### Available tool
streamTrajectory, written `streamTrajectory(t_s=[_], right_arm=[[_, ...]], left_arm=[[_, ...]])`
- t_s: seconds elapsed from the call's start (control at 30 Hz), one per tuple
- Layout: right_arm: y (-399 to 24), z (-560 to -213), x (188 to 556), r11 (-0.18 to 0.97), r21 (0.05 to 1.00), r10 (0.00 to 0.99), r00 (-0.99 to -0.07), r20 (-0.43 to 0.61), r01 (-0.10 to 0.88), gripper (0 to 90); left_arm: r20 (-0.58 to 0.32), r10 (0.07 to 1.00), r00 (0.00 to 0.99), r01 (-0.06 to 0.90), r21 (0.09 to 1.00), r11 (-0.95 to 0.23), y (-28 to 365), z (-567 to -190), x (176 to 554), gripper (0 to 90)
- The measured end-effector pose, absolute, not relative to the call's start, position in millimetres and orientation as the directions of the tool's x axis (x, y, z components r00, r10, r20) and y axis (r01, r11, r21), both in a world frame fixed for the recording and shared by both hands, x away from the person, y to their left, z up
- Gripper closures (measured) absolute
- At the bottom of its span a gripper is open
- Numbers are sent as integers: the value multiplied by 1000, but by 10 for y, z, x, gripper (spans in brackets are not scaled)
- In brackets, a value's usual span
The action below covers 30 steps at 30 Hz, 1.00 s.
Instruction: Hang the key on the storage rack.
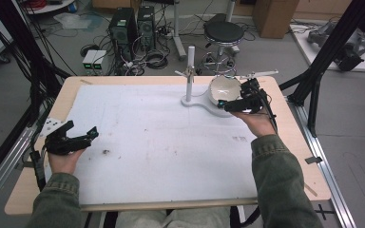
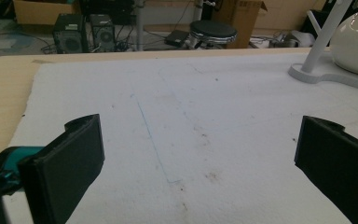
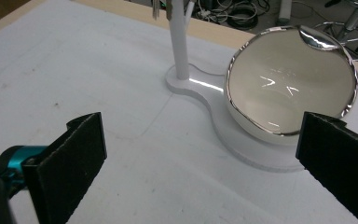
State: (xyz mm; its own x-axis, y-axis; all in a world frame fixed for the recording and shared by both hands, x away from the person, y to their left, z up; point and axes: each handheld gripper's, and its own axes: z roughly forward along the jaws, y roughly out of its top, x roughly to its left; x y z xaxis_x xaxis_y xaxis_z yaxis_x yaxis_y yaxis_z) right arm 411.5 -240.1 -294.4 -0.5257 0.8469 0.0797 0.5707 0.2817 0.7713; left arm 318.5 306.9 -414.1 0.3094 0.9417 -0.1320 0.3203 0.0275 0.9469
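A glossy white bowl (image 3: 291, 88) rests tipped on its side on the round end of a white stand (image 1: 204, 102) at the far right of the table, its opening facing the right gripper (image 1: 225, 104). That gripper hovers just before it, jaws wide apart and empty. The left gripper (image 1: 92, 133), also wide open and empty, hangs over the rough white mat (image 1: 157, 147) near the left edge, pointing right.

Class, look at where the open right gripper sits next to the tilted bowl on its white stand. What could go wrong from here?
1. The bowl leans on edge on the white stand; a nudge from the right gripper might tip it over.
2. Its surface looks glossy, so the open jaws could slip on the rim.
3. The stand's upright post rises beside the bowl and may be knocked in a sideways move.
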Motion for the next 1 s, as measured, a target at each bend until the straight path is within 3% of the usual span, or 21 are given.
streamTrajectory(t_s=[1.0], right_arm=[[-2657,-3386,3918,227,771,866,-486,120,595,6]], left_arm=[[-121,943,311,331,944,13,3049,-4150,3174,19]])
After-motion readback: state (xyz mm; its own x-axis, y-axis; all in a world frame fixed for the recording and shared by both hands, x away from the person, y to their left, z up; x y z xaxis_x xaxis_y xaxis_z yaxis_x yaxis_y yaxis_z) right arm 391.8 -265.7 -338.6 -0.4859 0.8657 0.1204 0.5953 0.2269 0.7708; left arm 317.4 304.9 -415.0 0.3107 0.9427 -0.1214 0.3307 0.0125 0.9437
